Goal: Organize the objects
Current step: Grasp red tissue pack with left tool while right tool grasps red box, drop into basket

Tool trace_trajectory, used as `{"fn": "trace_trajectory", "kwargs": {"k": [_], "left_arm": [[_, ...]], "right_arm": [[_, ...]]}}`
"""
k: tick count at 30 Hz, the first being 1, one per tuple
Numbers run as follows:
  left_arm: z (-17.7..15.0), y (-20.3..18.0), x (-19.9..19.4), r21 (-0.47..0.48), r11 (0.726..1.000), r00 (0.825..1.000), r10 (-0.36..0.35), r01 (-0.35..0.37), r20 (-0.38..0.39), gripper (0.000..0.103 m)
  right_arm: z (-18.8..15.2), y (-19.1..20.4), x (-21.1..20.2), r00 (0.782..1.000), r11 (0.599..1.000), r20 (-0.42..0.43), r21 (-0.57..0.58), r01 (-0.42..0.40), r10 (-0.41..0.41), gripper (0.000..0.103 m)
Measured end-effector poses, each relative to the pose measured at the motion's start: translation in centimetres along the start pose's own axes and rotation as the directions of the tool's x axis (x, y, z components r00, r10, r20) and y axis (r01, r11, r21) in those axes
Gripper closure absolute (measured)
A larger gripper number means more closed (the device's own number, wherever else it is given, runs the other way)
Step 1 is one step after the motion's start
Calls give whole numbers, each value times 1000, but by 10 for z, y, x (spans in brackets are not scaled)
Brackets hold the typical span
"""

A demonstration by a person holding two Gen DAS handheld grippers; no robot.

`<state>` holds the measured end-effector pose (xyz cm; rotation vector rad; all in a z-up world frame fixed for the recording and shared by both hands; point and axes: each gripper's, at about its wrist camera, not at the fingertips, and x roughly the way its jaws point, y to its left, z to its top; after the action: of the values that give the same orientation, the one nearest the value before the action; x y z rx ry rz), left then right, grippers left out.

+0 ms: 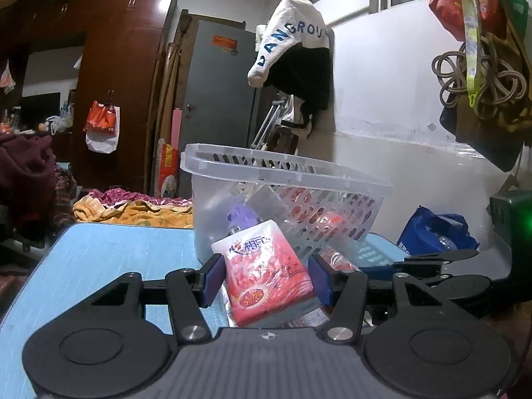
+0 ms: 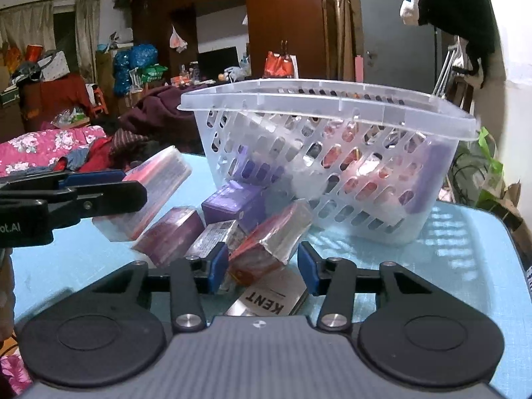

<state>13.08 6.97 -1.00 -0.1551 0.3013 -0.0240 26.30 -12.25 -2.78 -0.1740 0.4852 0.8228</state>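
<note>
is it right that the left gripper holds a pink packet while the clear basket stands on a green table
Not quite: the table is light blue, not green, as the left wrist view shows. The rest holds: the left gripper has the pink packet between its fingers, and the clear basket stands on that table.

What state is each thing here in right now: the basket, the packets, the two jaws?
Basket: upright on the table, partly filled.
Pink tissue pack: clamped in the left jaws, lifted and tilted.
Red packet: between the right jaws, contact unclear.
KENT box: flat on the table.
Purple box: lying outside the basket.
</note>
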Motion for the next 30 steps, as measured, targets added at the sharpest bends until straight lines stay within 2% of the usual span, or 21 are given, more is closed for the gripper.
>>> {"fn": "trace_trajectory", "kwargs": {"k": [5,14,30], "left_arm": [[-2,0,-3,2,1000,1000,-11,11,20,44],[-1,3,-8,-1,1000,999,-27,27,42,44],[0,3,-10,9,999,998,-34,34,59,44]], "right_arm": [[-2,4,-8,999,1000,47,-18,9,-8,60],[-1,2,-24,996,999,81,-22,41,-39,68],[-2,5,-36,992,998,114,-24,64,-61,72]]}}
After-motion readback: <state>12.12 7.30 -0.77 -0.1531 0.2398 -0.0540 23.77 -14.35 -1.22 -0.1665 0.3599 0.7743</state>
